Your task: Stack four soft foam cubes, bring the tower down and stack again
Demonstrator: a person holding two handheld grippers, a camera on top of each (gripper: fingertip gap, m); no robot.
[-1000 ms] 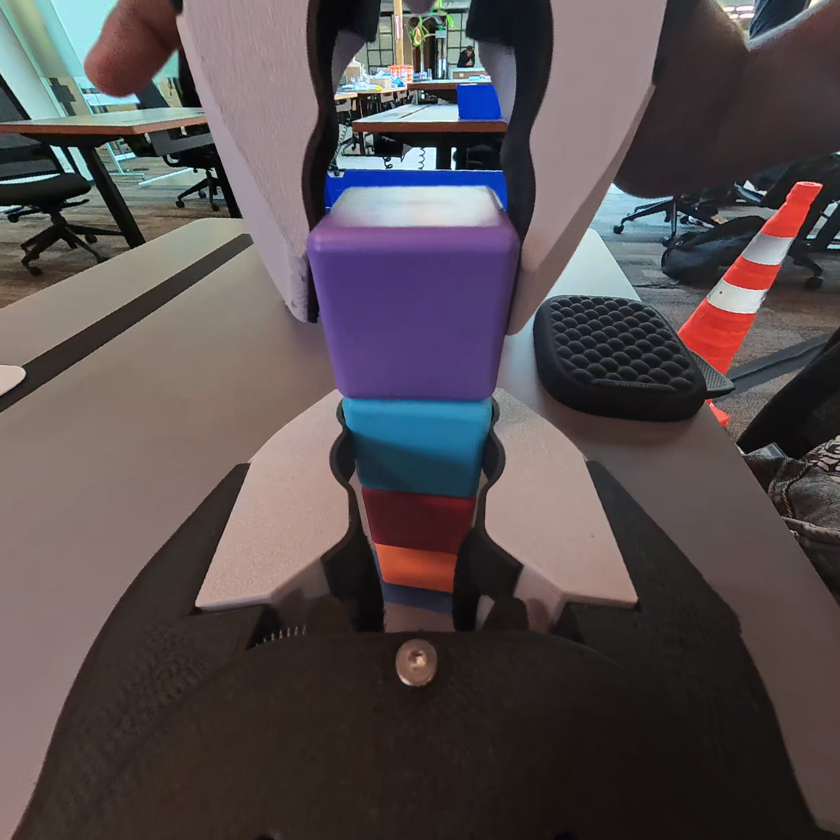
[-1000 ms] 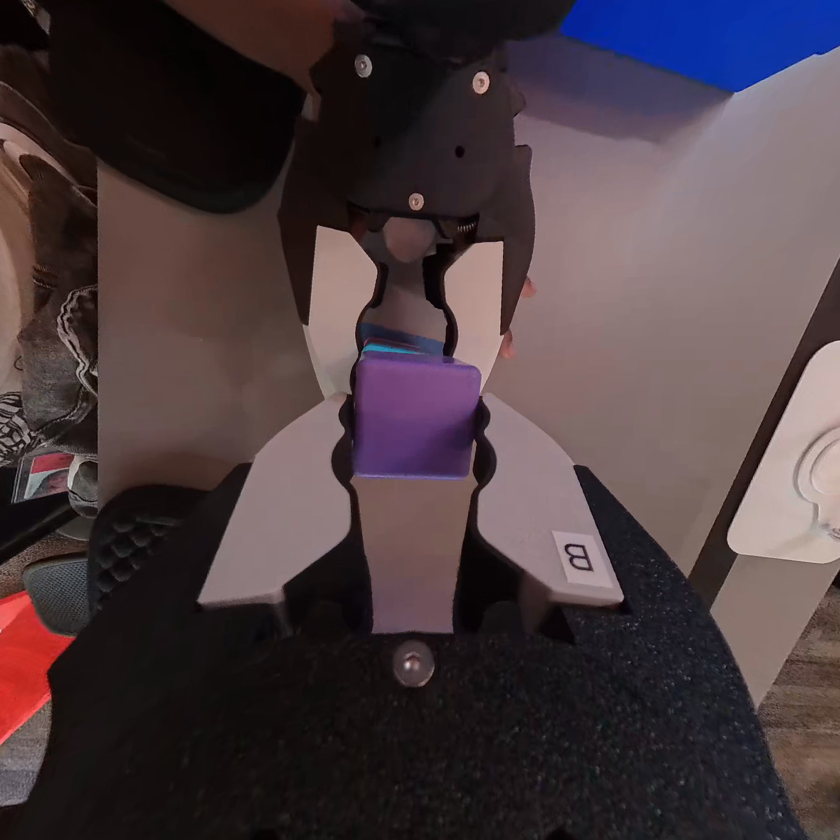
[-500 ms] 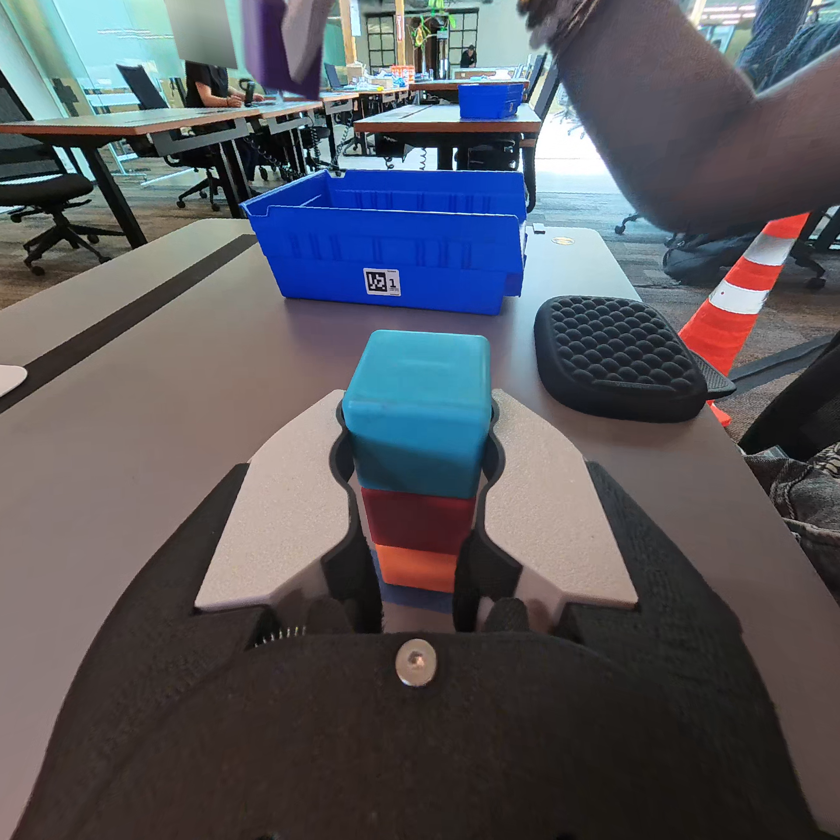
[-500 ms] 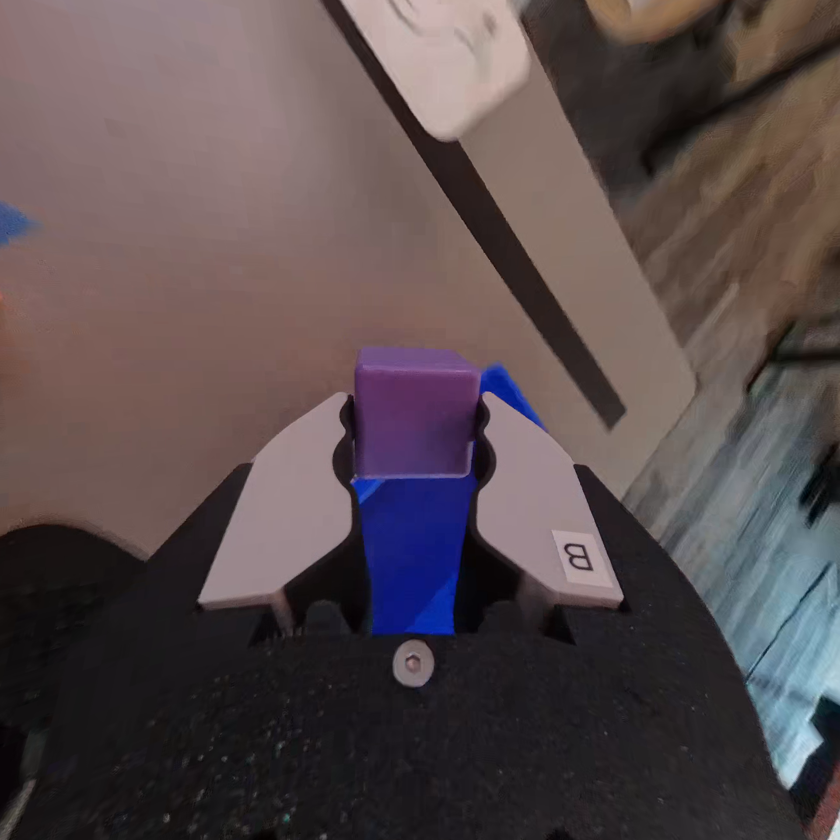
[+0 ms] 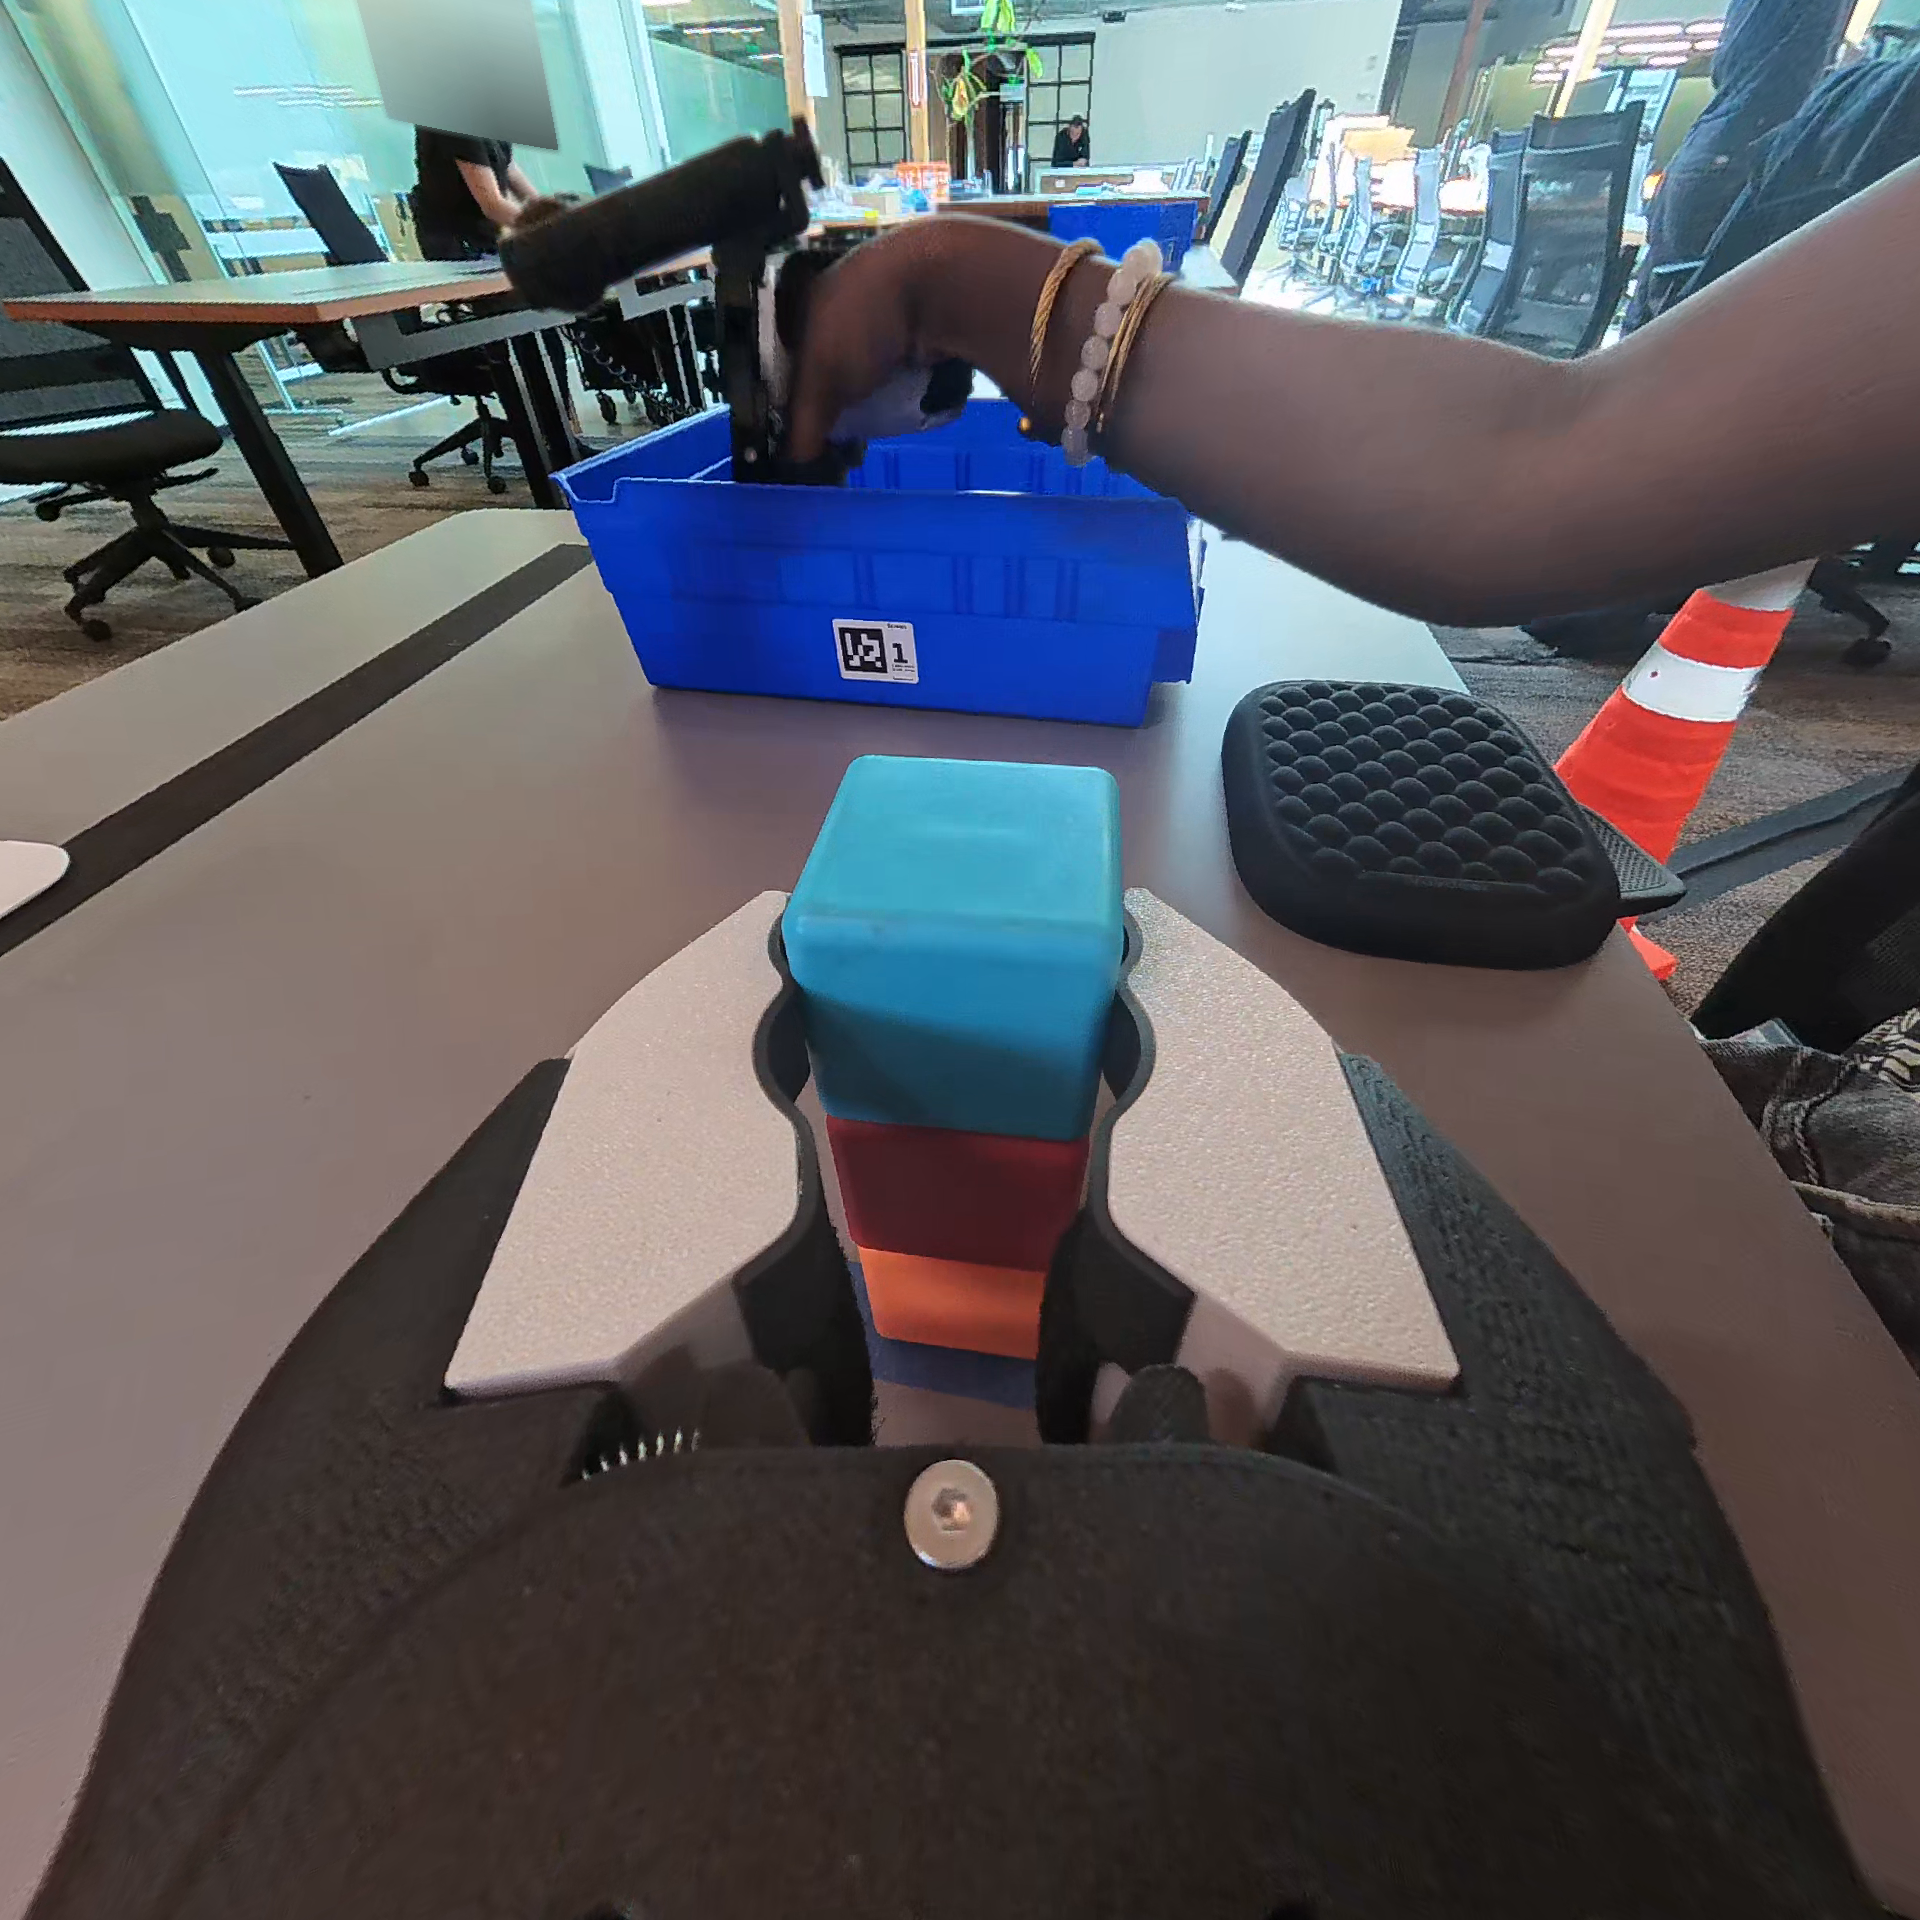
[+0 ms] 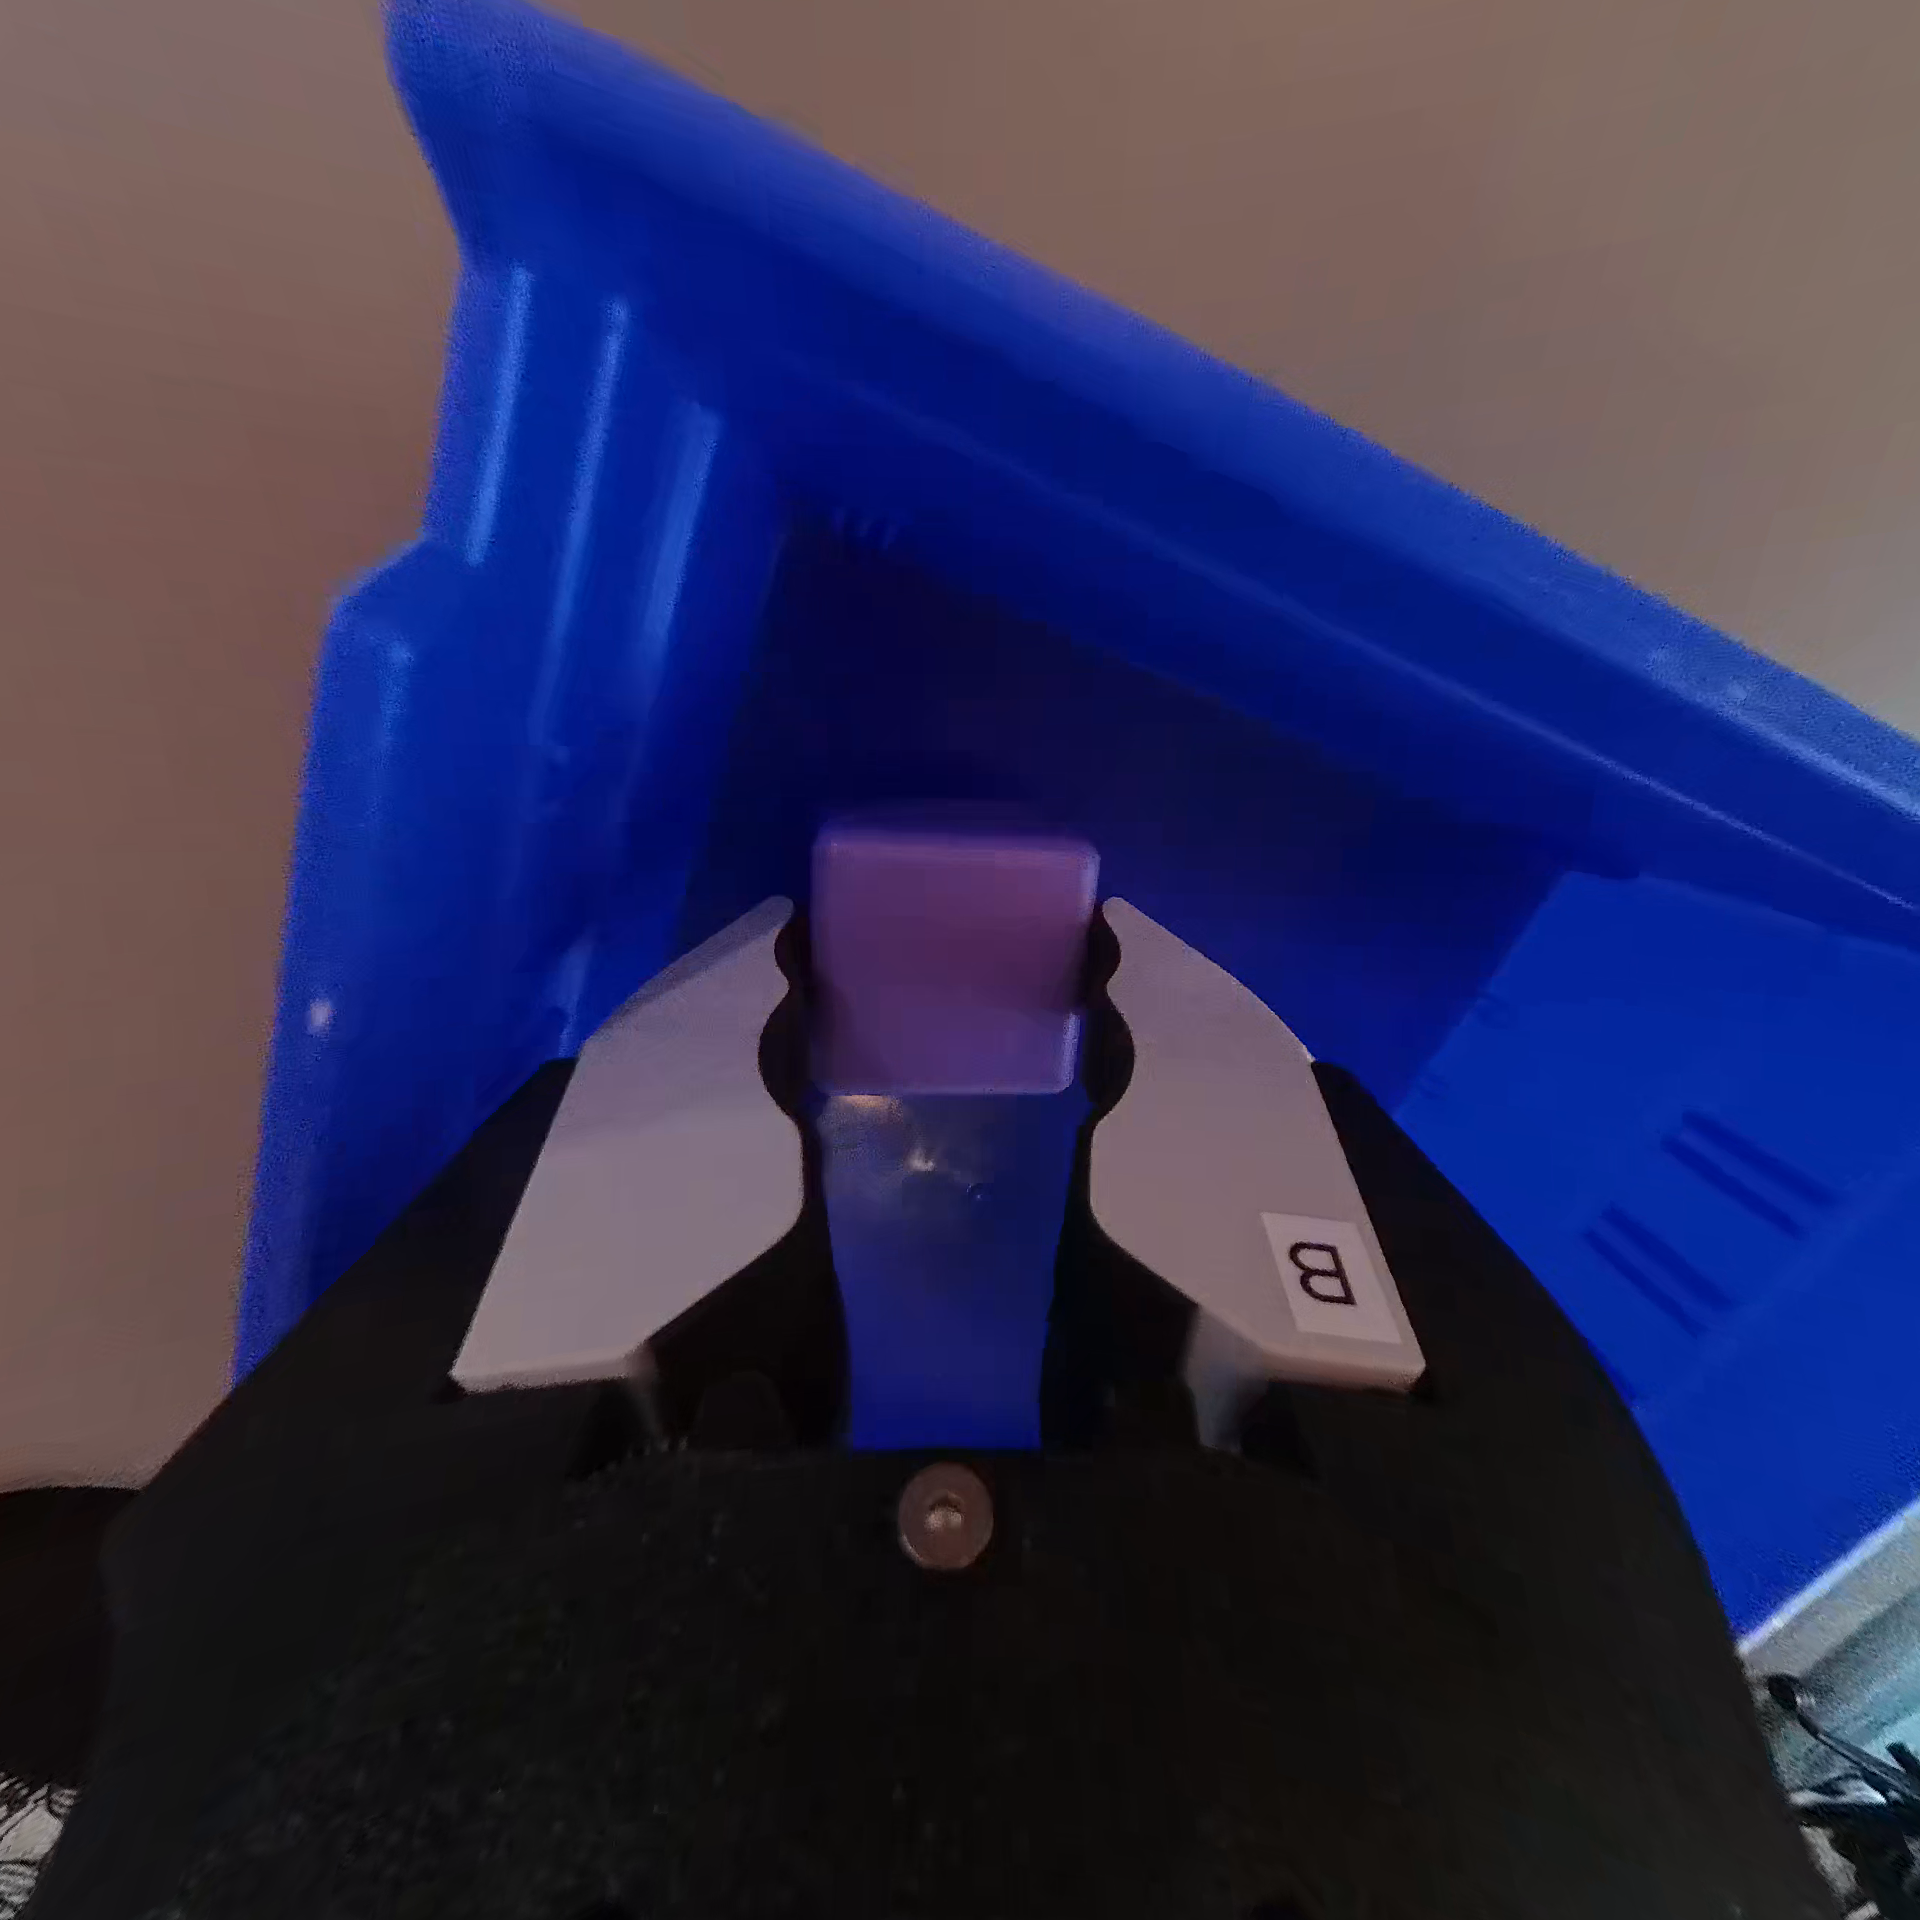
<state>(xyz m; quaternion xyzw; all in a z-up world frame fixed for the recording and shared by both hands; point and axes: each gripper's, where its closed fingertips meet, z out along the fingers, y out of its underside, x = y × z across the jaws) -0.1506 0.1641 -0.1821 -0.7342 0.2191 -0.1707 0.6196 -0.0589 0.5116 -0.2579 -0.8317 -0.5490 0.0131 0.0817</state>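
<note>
Foam cubes sit in two places: three stacked on the grey table (image 5: 312,935) and one carried off in the tongs. Starting at the left of the left wrist view, a dark stripe crosses the tabletop, and beyond it the blue bin (image 5: 883,582) stands at the far side. The right gripper (image 5: 774,436) reaches down into that bin from above, held by the person's hand (image 5: 894,312); its tips are hidden behind the bin wall there. In the middle, the left gripper (image 5: 956,997) has its fingers closed against the sides of the teal cube (image 5: 956,935), which tops the tower; under it are the dark red cube (image 5: 956,1195) and the orange cube (image 5: 951,1304), both lying in the gap between the fingers nearer the base. Something blue shows beneath the orange one, though it is too hidden to say what it is. To the right lies a black textured pad (image 5: 1413,821) near the table edge, and past it an orange-and-white traffic cone (image 5: 1683,707) on the floor. In the right wrist view, the right gripper pinches the purple cube (image 6: 951,966) at its fingertips, over the bin's blurred interior.
</note>
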